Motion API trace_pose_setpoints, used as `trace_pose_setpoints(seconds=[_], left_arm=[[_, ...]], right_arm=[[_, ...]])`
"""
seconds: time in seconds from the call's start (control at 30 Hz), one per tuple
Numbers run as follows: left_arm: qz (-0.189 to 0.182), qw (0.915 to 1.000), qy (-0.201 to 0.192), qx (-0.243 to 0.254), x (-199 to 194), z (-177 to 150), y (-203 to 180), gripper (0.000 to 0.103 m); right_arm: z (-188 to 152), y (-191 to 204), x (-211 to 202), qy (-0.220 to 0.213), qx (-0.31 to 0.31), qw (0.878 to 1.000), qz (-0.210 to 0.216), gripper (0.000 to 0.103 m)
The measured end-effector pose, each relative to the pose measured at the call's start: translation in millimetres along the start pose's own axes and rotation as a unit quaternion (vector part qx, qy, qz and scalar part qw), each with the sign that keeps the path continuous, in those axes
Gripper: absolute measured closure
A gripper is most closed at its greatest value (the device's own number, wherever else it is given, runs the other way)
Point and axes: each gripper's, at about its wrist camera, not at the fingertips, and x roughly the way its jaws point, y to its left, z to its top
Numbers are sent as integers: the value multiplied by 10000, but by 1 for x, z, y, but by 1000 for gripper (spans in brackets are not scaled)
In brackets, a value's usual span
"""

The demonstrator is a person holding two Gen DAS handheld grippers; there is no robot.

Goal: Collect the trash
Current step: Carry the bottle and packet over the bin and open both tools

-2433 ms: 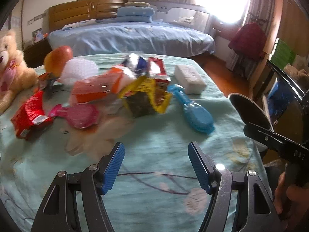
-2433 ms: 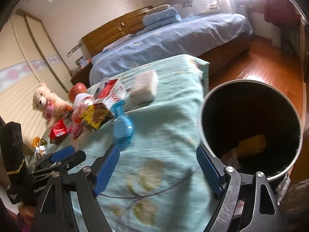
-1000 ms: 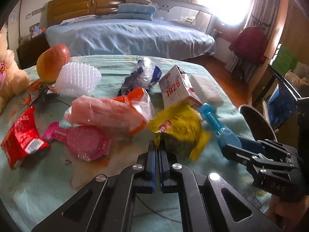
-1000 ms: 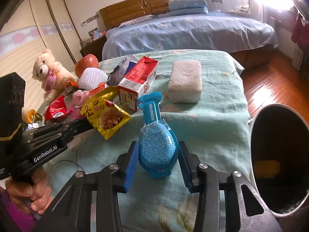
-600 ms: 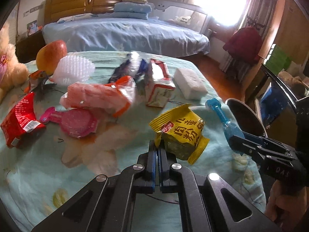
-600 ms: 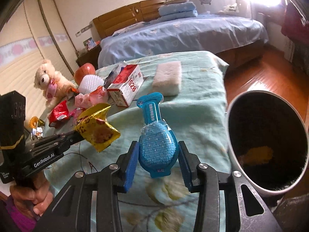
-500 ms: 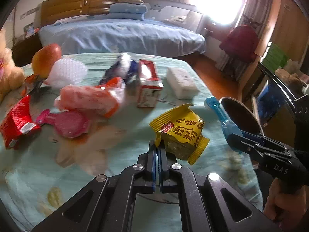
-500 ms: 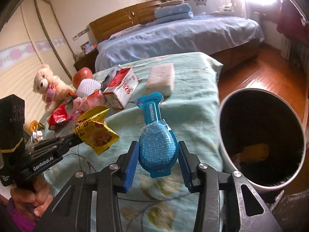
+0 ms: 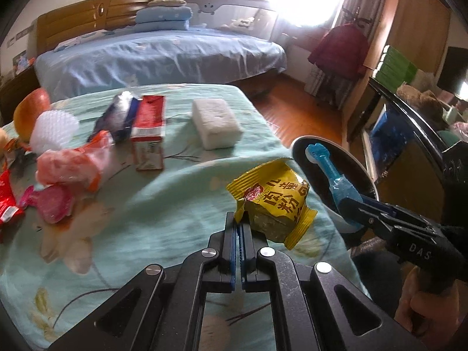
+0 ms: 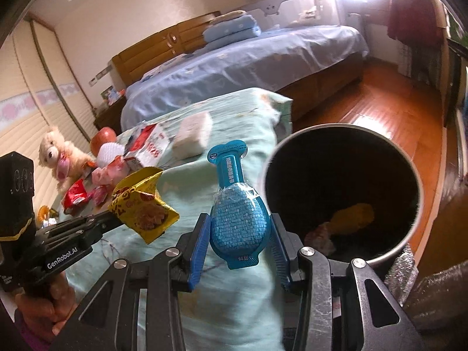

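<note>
My left gripper (image 9: 239,222) is shut on the corner of a yellow snack wrapper (image 9: 273,204), held above the green-covered table near its right end; the wrapper also shows in the right wrist view (image 10: 140,204). My right gripper (image 10: 239,228) is shut on a blue blister pack (image 10: 237,210), held just left of the round black trash bin (image 10: 342,134). The blue pack (image 9: 330,172) shows in the left wrist view in front of the bin's rim (image 9: 310,140). The bin holds a yellow scrap (image 10: 354,216).
On the table lie a red carton (image 9: 147,128), a white sponge block (image 9: 216,122), a silver-blue wrapper (image 9: 117,117), a pink bag (image 9: 70,166), a pink blister pack (image 9: 52,207), a red wrapper (image 9: 5,201), white foam netting (image 9: 52,131) and an apple (image 9: 29,111). A bed stands behind.
Both grippers closed on their items, lifted them off the table and carried them right toward the bin. The blue pack is now beside the bin's rim.
</note>
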Motion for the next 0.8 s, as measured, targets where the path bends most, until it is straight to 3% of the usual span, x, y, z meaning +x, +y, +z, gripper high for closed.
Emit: trace_pose_setpoints(seconds=[0.8], left_arm=[[-220, 9989, 149, 397, 59, 33, -57, 103]], right_arm=[[7, -70, -9, -145, 495, 9976, -464, 62]])
